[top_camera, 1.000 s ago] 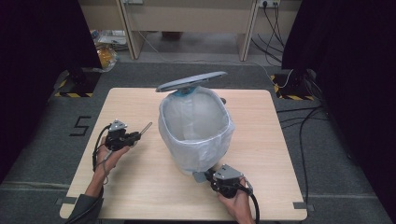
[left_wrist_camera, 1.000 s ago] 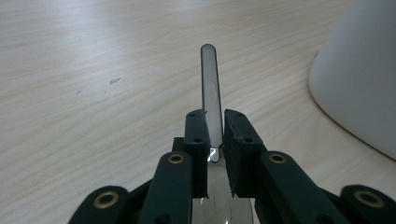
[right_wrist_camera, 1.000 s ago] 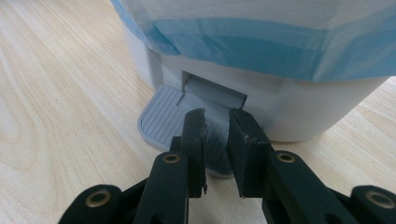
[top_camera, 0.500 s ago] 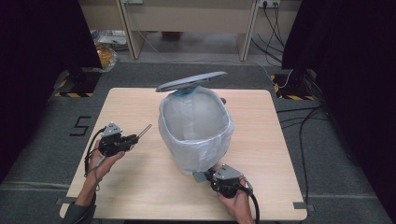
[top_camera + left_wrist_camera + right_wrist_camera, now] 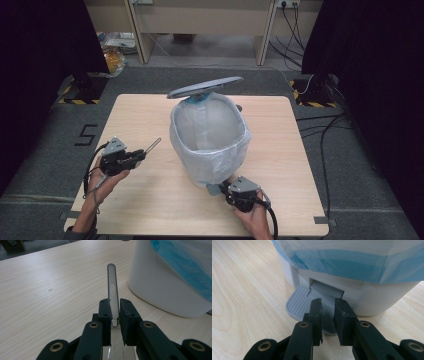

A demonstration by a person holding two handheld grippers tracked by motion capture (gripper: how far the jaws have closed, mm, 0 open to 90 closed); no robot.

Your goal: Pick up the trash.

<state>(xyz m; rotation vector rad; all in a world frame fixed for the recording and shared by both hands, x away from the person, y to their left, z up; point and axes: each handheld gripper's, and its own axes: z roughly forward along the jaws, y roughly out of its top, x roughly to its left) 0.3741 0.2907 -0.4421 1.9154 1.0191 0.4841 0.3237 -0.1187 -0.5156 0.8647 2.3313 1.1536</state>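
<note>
A white pedal bin [image 5: 210, 145] lined with a pale blue plastic bag [image 5: 352, 262] stands mid-table, its grey lid [image 5: 205, 87] raised at the back. At its near side, my right gripper [image 5: 222, 189] rests shut on the grey ribbed pedal [image 5: 298, 302], nothing between its jaws. To the left of the bin, apart from it, my left gripper [image 5: 140, 155] is shut on a thin flat grey strip [image 5: 113, 287]. The strip sticks out forward above the table toward the bin's white wall [image 5: 160, 285].
The light wooden table [image 5: 150, 110] has bare room on the left and right of the bin. Dark curtains flank the scene. Cables [image 5: 320, 130] and a yellow bag [image 5: 112, 60] lie on the grey floor beyond the far edge.
My left gripper, still holding the strip, has drifted a little left and toward the near edge. The right gripper and the bin's lid have stayed put.
</note>
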